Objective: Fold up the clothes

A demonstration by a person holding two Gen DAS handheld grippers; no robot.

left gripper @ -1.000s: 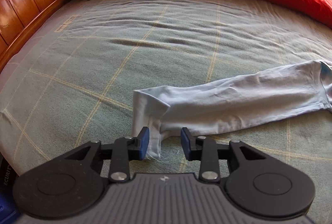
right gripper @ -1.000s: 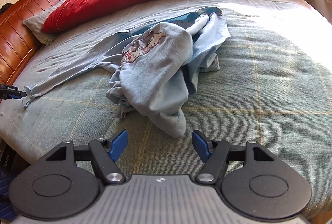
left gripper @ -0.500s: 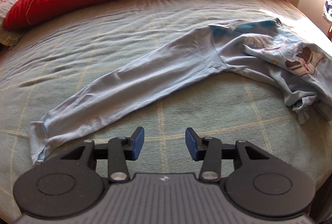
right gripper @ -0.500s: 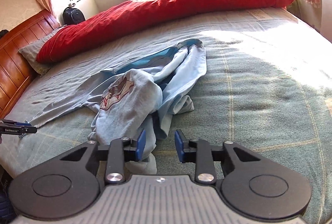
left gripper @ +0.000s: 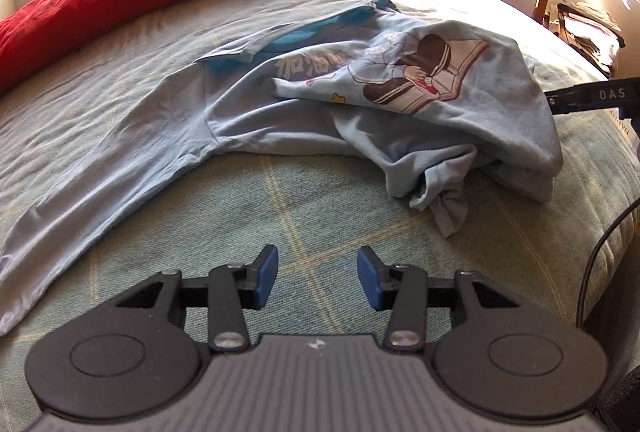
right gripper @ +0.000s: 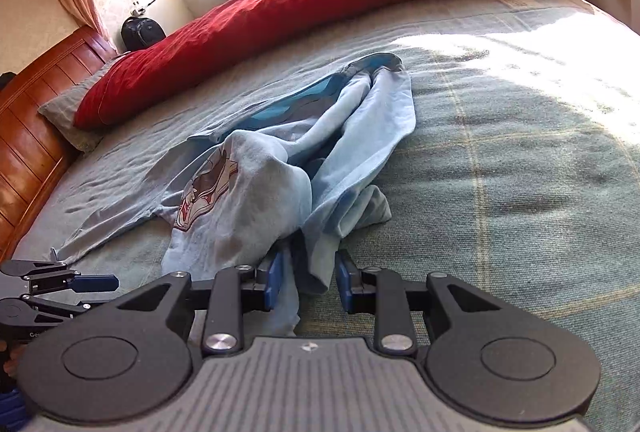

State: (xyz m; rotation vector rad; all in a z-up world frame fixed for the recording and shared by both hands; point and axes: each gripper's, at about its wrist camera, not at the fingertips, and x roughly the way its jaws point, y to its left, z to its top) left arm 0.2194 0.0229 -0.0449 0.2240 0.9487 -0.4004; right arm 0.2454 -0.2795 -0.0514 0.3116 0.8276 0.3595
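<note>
A light blue long-sleeved shirt with a cartoon print lies bunched on the bed. One sleeve stretches flat to the left. My left gripper hovers open over bare bed cover, short of the shirt, with nothing between its fingers. My right gripper is partly closed but open, its fingers on either side of a hanging fold of the shirt at the near edge. Dark gaps show beside the fold. The left gripper shows at the far left of the right wrist view, and the right gripper at the right edge of the left wrist view.
The bed has a green checked cover. A red duvet runs along its far side, with a grey pillow and a wooden headboard at the left. A black cable hangs by the bed's right edge.
My left gripper let go of the sleeve cuff and swung right toward the shirt body. My right gripper narrowed, dropped lower and moved forward, so the shirt's fold now sits between its fingers.
</note>
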